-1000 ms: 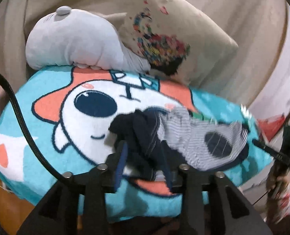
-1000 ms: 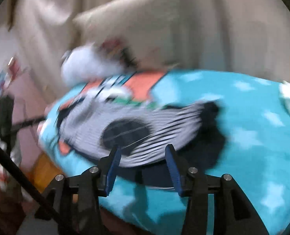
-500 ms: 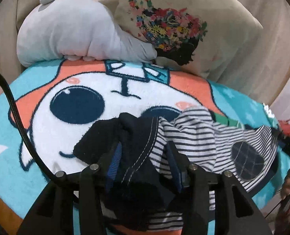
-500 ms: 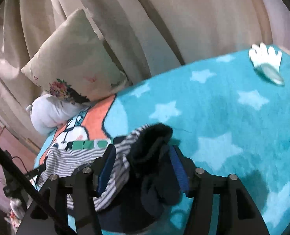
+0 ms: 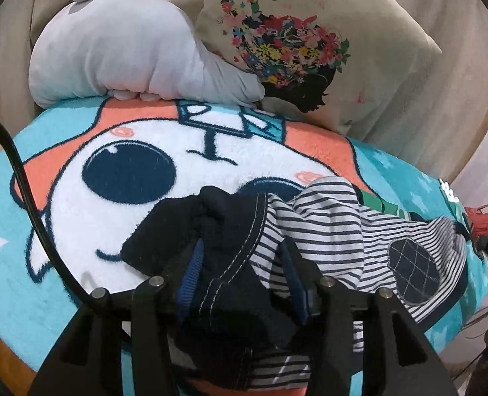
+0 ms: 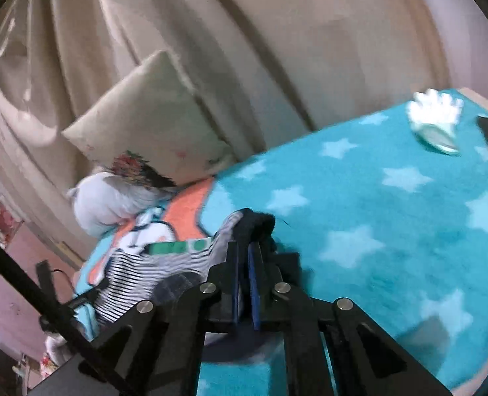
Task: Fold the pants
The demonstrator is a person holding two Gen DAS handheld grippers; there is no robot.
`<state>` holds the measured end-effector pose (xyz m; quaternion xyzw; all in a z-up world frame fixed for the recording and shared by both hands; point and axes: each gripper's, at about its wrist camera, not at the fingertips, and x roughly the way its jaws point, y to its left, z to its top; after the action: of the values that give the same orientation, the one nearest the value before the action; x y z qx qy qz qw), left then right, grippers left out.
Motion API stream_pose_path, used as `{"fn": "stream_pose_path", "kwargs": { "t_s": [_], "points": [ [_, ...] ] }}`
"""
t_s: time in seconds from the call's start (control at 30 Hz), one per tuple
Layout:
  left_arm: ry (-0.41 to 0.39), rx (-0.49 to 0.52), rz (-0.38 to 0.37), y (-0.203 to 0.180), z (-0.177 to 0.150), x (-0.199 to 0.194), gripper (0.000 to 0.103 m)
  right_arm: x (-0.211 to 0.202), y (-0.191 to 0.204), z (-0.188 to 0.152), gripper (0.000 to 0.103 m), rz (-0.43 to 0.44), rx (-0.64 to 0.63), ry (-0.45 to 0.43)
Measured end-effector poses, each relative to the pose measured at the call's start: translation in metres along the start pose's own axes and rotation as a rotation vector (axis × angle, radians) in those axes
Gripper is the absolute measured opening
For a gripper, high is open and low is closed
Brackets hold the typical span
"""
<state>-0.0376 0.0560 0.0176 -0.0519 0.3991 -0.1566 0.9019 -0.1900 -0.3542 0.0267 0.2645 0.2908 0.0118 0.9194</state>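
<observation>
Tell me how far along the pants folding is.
Early. Both tools have a hold: the right tool is shut on one dark end of the pants, and the left tool straddles the other bunched end. The pants lie crumpled on the blanket; no neat fold shows yet.

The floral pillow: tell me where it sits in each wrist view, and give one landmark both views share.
Left wrist: floral pillow at upper right, leaning behind the grey plush toy.
Right wrist: same pillow at left of centre, above the plush.
Shared landmark: the striped pants on the turquoise blanket.
</observation>
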Motion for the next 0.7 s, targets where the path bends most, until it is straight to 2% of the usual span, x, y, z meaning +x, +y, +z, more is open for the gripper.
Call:
{"fn": "stream_pose_path", "kwargs": {
  "t_s": [0.07,0.1,0.17,0.2,0.27,0.33,0.43,0.47,0.5,0.53,0.6,0.7],
  "points": [
    [0.0,0.006,0.005,0.0,0.0,0.0,0.047,-0.001,-0.018,-0.006,0.009,-0.109,0.038,0.012],
    [0.001,0.009,0.008,-0.001,-0.001,-0.001,0.047,-0.002,-0.024,-0.008,0.011,-0.105,0.052,0.018],
    [0.003,0.009,0.011,0.0,0.0,0.0,0.048,-0.004,-0.03,-0.012,0.035,-0.055,0.085,0.024],
    [0.003,0.009,0.009,-0.001,0.0,0.0,0.048,-0.006,-0.029,-0.013,0.05,-0.034,0.091,0.008],
    [0.002,0.007,0.009,-0.001,0.0,0.0,0.05,-0.009,-0.018,-0.012,0.052,0.01,0.065,-0.033],
    [0.002,0.014,0.013,-0.002,0.0,0.0,0.052,-0.002,-0.006,-0.007,0.058,0.035,0.05,-0.027],
    [0.002,0.011,0.025,-0.005,0.001,0.001,0.054,0.025,0.005,0.0,0.059,-0.015,0.039,0.013],
    [0.003,0.009,0.028,-0.007,0.001,0.001,0.056,0.039,0.008,0.002,0.058,-0.039,0.022,0.011],
    [0.005,0.007,0.031,-0.007,0.002,0.001,0.056,0.045,0.01,0.001,0.038,-0.053,0.008,0.019],
    [0.007,0.007,0.032,-0.007,0.002,0.001,0.057,0.055,0.012,0.001,0.011,-0.052,-0.004,0.046],
    [0.007,0.008,0.031,-0.008,0.002,0.001,0.058,0.063,0.014,0.001,0.009,-0.022,0.011,0.079],
    [0.006,0.008,0.026,-0.009,0.002,0.002,0.059,0.04,0.024,0.004,0.005,0.052,-0.004,0.031]
  ]
}}
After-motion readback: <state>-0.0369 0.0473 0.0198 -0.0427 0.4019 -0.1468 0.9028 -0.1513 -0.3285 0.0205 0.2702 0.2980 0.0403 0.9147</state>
